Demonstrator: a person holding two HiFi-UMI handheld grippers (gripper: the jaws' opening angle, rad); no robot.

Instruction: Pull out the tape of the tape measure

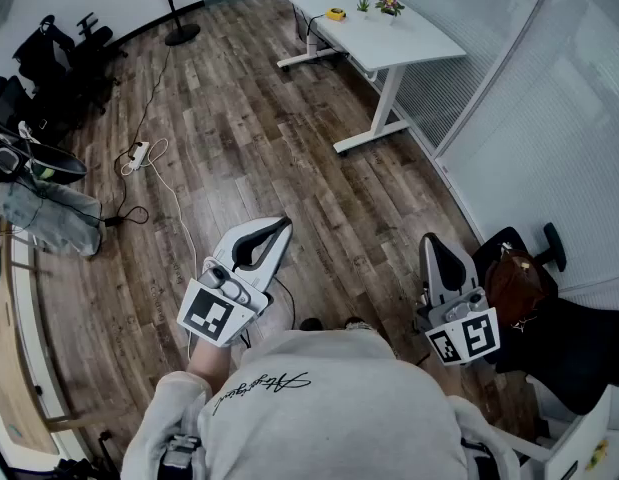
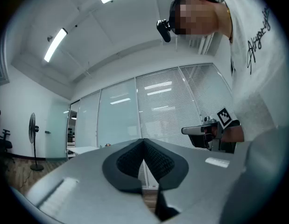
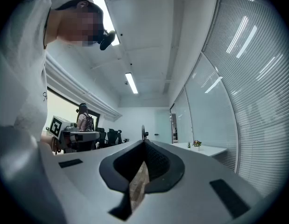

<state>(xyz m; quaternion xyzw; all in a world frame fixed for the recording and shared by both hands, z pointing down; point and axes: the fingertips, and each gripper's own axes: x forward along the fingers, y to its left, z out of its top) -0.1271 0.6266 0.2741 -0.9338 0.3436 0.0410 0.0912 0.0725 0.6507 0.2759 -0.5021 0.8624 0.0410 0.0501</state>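
Note:
A small yellow tape measure [image 1: 336, 14] lies on the white table [image 1: 419, 40] far across the room, out of reach of both grippers. I stand on the wood floor with both grippers held out in front of me at about waist height. My left gripper [image 1: 286, 223] is shut, and nothing sits between its black pads [image 2: 153, 160]. My right gripper [image 1: 429, 238] is also shut and empty, its pads [image 3: 156, 161] meeting at the tip. In the left gripper view the right gripper [image 2: 184, 131] shows at the right.
Two small potted plants [image 1: 389, 6] stand beside the tape measure. A standing fan [image 1: 174, 8] and black office chairs [image 1: 59, 53] are at the far left. A power strip with cables [image 1: 139, 155] lies on the floor. A black chair with a brown bag [image 1: 514, 283] stands close on my right.

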